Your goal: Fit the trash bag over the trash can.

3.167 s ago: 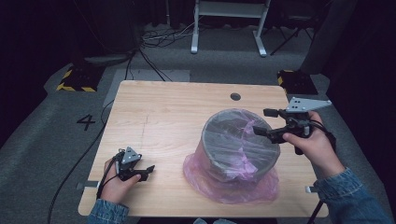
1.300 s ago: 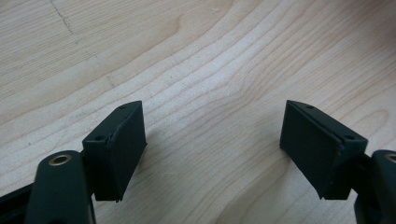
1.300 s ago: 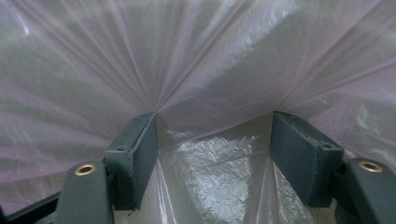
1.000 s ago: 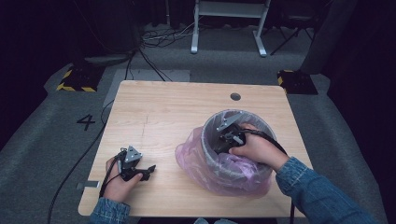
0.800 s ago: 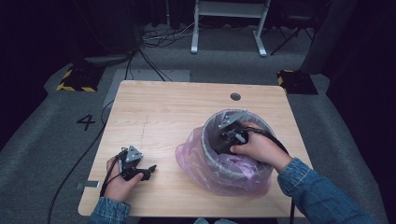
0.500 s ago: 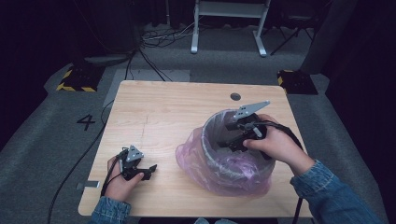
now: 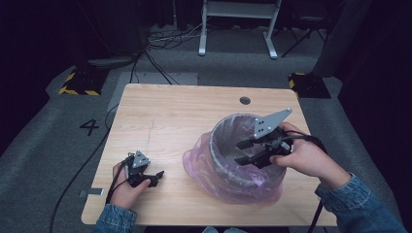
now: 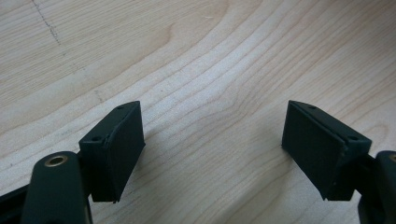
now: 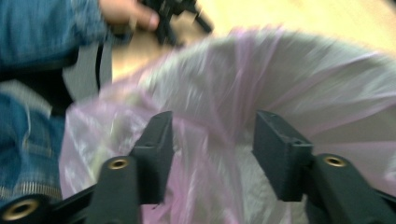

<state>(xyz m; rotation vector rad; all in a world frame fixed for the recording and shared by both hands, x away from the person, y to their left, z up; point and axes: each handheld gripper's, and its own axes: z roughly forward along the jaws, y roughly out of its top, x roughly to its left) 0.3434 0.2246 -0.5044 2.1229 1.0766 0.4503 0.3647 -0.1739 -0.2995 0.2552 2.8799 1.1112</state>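
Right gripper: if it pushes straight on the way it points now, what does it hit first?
Most likely the pink bag lining the bin: the right gripper has its jaws open over the rim, aimed at the film. Depth is unclear because of blur.

Right gripper view blurred throughout: pink bag (image 9: pixel 224 107) smeared, folds and rim edge indistinct. The other hand (image 9: pixel 128 11) and its hand-held gripper (image 9: pixel 180 9) cut off at top edge, soft, jaws unreadable. Denim sleeve (image 9: pixel 37 70) runs off left edge.

High view: bin (image 7: pixel 228 141) bottom hidden by bag liner and by right hand-held gripper (image 7: pixel 245 151) held over the opening; whether its jaws touch the liner cannot be told. Both forearms cut off at bottom edge.

Left gripper view: surface (image 8: pixel 201 60) runs past every edge; jaw bases cut off at bottom corners.
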